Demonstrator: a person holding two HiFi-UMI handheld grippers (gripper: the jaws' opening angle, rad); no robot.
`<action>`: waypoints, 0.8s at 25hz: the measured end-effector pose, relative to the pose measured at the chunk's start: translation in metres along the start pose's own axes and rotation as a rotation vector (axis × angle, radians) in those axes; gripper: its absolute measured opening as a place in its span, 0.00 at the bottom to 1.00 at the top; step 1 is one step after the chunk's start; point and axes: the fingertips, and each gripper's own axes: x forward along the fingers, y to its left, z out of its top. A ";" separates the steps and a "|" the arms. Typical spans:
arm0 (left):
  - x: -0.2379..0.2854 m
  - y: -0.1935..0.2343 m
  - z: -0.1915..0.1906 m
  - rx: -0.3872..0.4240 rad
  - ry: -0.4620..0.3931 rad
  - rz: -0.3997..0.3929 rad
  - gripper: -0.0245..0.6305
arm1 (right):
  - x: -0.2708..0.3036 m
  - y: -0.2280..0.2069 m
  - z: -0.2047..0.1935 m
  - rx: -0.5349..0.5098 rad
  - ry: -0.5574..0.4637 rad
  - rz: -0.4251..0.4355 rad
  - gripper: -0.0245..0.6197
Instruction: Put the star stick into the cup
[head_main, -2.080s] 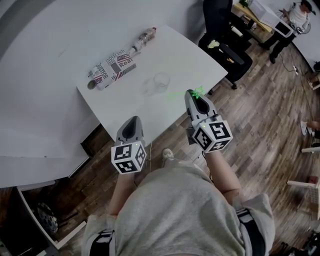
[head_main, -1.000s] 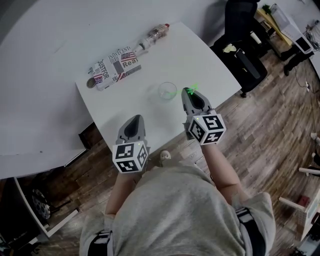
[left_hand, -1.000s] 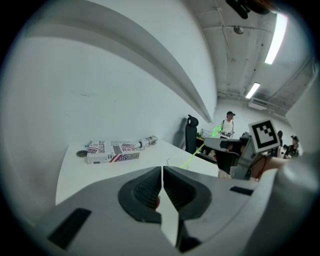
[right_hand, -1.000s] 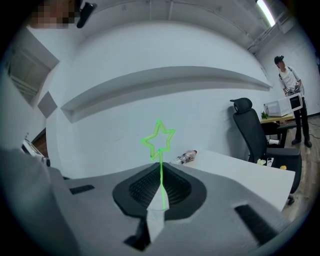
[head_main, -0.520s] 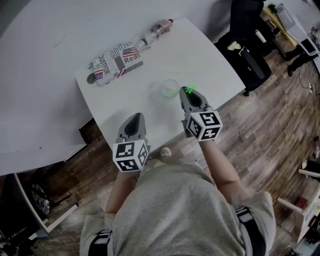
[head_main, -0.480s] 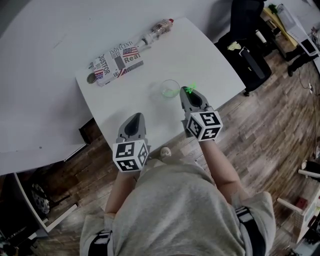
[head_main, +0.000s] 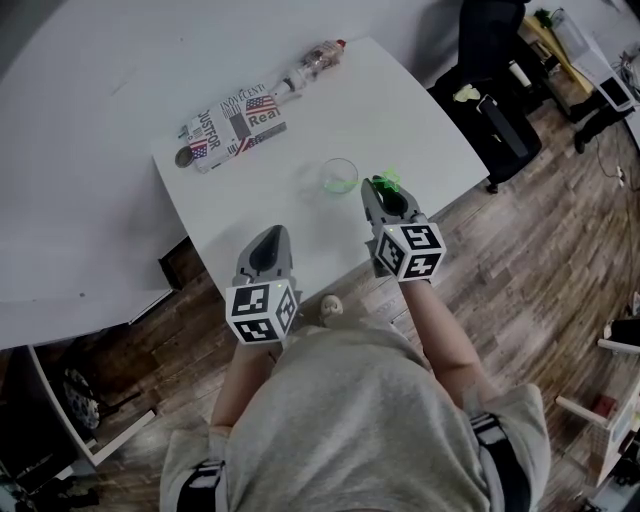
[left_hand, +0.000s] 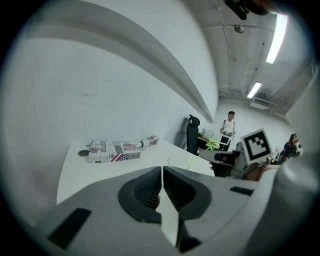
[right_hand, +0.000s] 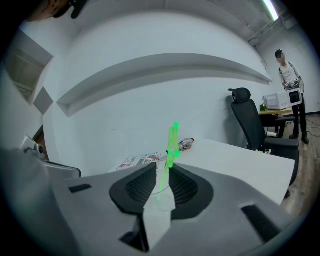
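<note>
Smooth matt white desk, glossy clear round cup, translucent green plastic star stick, and a grainy brown wood-plank floor.

Cup on table, box and bottle behind

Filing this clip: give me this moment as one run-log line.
right gripper: jaws just opened, star stick loose between them | stick's lower end in cup | left gripper: shut, empty
</note>
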 end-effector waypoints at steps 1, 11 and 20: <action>-0.001 0.000 0.001 0.002 -0.003 0.000 0.06 | -0.001 -0.001 -0.002 0.002 0.005 -0.005 0.14; -0.023 -0.006 0.000 0.008 -0.015 -0.008 0.06 | -0.024 0.002 -0.009 0.001 0.026 -0.028 0.22; -0.058 -0.010 -0.010 0.015 -0.018 -0.018 0.06 | -0.068 0.029 0.002 -0.001 -0.051 -0.038 0.22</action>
